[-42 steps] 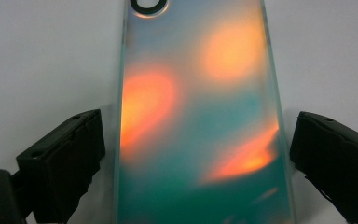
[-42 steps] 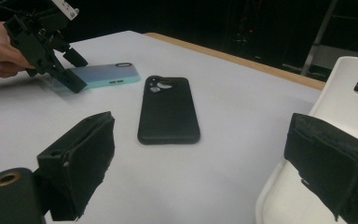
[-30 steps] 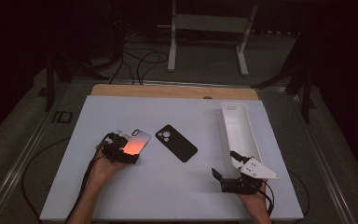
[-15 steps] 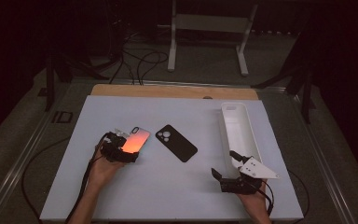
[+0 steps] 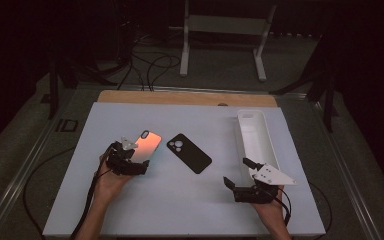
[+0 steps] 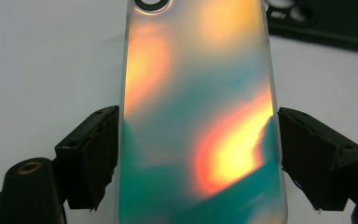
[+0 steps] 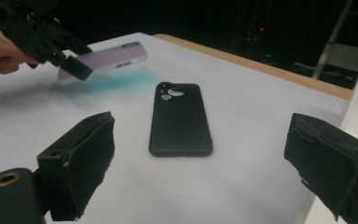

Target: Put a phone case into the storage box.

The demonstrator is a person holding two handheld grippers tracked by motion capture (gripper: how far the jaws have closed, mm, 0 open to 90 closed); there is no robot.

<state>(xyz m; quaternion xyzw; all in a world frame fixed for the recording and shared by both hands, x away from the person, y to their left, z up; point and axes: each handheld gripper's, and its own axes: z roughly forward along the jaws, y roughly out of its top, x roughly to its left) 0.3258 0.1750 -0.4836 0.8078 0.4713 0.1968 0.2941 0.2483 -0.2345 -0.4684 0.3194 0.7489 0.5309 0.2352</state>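
Note:
My left gripper (image 5: 136, 157) is shut on an iridescent orange-and-teal phone case (image 5: 147, 144), one jaw on each long edge (image 6: 196, 93). In the right gripper view that case (image 7: 109, 58) hangs tilted a little above the white table, casting a teal glow. A black phone case (image 5: 189, 153) lies flat at the table's middle, camera cutout toward the far left. My right gripper (image 5: 236, 171) stands open near the front right, jaws wide apart and pointed at the black case (image 7: 181, 121) with nothing between them.
A long white tray (image 5: 241, 134) stands at the right, just beyond my right gripper. A wooden strip (image 5: 180, 97) runs along the table's far edge. Cables and a metal stand are on the floor behind.
My left gripper has shifted slightly away from me with the iridescent case in it. The right gripper and the black case have not moved.

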